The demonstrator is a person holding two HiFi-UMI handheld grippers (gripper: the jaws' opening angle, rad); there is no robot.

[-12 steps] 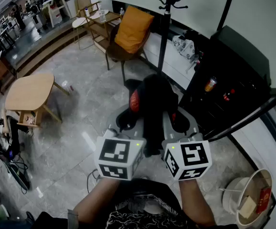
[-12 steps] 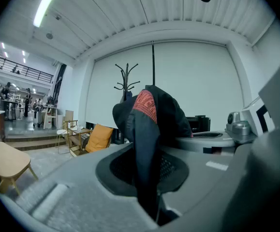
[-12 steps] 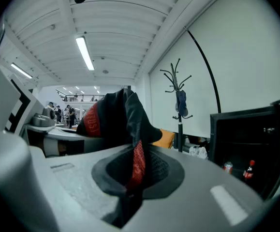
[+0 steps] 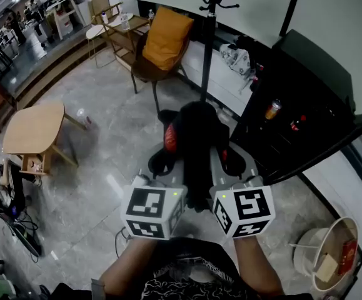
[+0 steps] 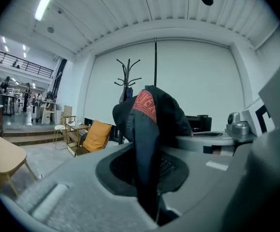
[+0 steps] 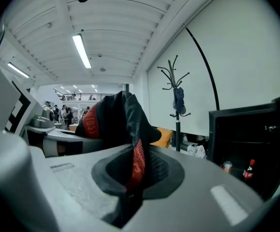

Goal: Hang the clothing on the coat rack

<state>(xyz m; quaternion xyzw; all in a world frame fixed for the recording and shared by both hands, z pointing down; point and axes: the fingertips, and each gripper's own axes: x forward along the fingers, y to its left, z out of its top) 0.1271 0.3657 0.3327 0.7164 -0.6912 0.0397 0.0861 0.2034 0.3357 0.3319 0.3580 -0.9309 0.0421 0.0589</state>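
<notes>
The clothing, a black garment with a red patch, is bunched up in the air on the near side of the coat rack. It does not touch the rack, and in the head view its heap lies roughly in line with the rack's pole. Both hand-held grippers carry it from underneath.

The left gripper has its jaws pressed together on a dark fold of the fabric. In the left gripper view the fold drops straight down into the seam between the jaws, and the rest of the garment mounds above them, with the rack's hooks rising behind it. The right gripper is likewise clamped on the garment. In the right gripper view a strip with a red lining runs down into the closed seam, and the rack stands off to the right of the bundle, well apart from it. The two grippers sit side by side, the garment draped between and over their front ends.

A dark item hangs from the rack's upper hooks. An orange-cushioned chair stands just to the left of the rack. A white bag lies near the rack's foot on the right. A black cabinet holding a can and bottles stands further right of the rack. A wooden table sits well to the rack's left, on the grey tiled floor.
</notes>
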